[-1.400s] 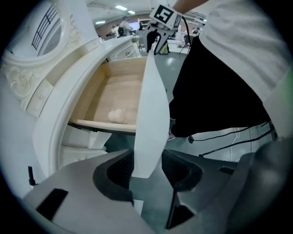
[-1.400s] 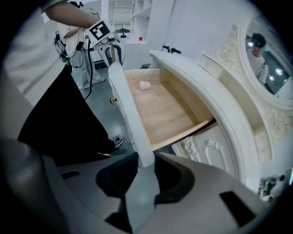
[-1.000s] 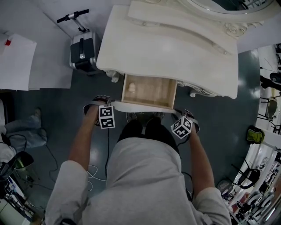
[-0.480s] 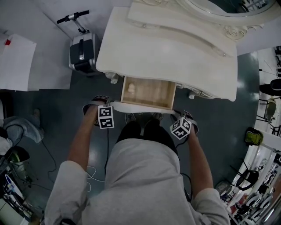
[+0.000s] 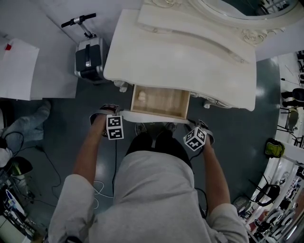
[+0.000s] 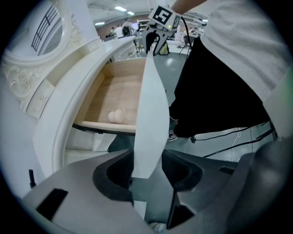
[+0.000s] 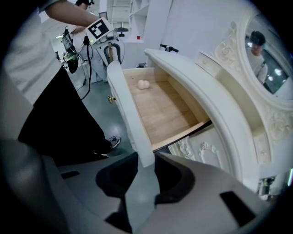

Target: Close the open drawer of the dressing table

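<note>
Two grippers hold one white drawer front [image 5: 154,116] [image 6: 149,114] [image 7: 124,103], one at each end. The left gripper [image 5: 110,115] [image 6: 147,171] straddles the panel's left end from above, its jaws closed on it with a pad against each face. The right gripper [image 5: 197,129] [image 7: 145,170] grips the right end in the same way, and both point steeply down.

Just behind the panel stand the person's dark trousers [image 5: 156,142], so there is little room on the near side. Loose cables [image 5: 102,187] lie on the grey floor [image 5: 71,118] by the person's left side.

Beyond the front, the drawer [image 5: 164,100] stands pulled well out of the dressing table [image 5: 180,52]. Its wooden bottom is exposed and its far part sits under the table's curved front edge. A small pale lump [image 5: 141,96] [image 6: 116,116] [image 7: 143,84] lies on the drawer bottom near the left side. A carved table leg [image 5: 124,84] stands just beside each side of the drawer, apart from it, and the floor outside them is open.

Farther back, the oval mirror [image 5: 247,7] rises behind the top. A black and silver case with a handlebar [image 5: 89,57] stands near the table's left corner, well apart from the drawer, with a white board [image 5: 16,73] further left. Clutter lines the right edge.
</note>
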